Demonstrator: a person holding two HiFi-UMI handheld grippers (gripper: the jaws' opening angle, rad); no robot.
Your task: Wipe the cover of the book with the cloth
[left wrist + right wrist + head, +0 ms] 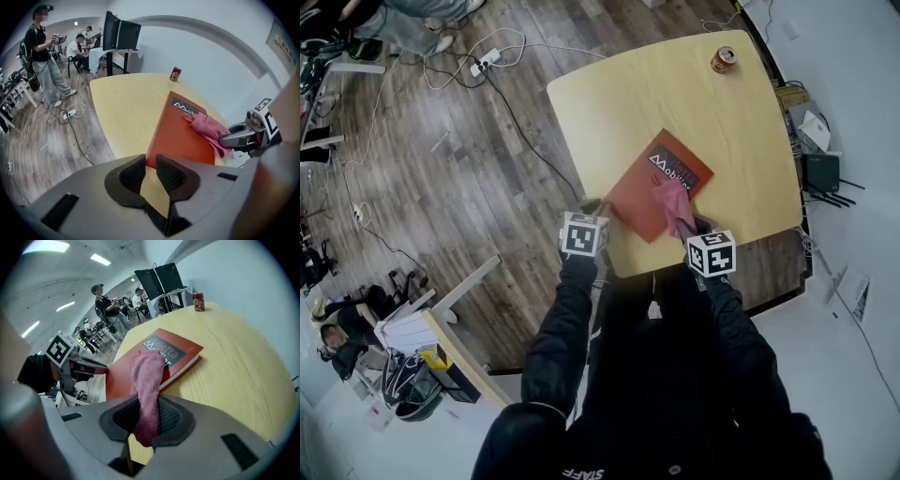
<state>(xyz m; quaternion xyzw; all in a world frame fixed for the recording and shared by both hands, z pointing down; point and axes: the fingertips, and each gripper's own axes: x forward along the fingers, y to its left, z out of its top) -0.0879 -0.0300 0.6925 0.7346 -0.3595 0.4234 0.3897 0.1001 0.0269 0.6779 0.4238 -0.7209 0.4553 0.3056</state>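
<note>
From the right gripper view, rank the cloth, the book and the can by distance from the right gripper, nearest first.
1. The cloth: pinched in the right gripper, draped forward onto the cover.
2. The book: lying flat just ahead, under the cloth.
3. The can: upright near the table's far edge, upper right.

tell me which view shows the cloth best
The right gripper view: the pink cloth fills the middle, clamped by the right gripper and draped onto the book. The head view shows it small from above; the left gripper view shows it side-on on the cover.
</note>
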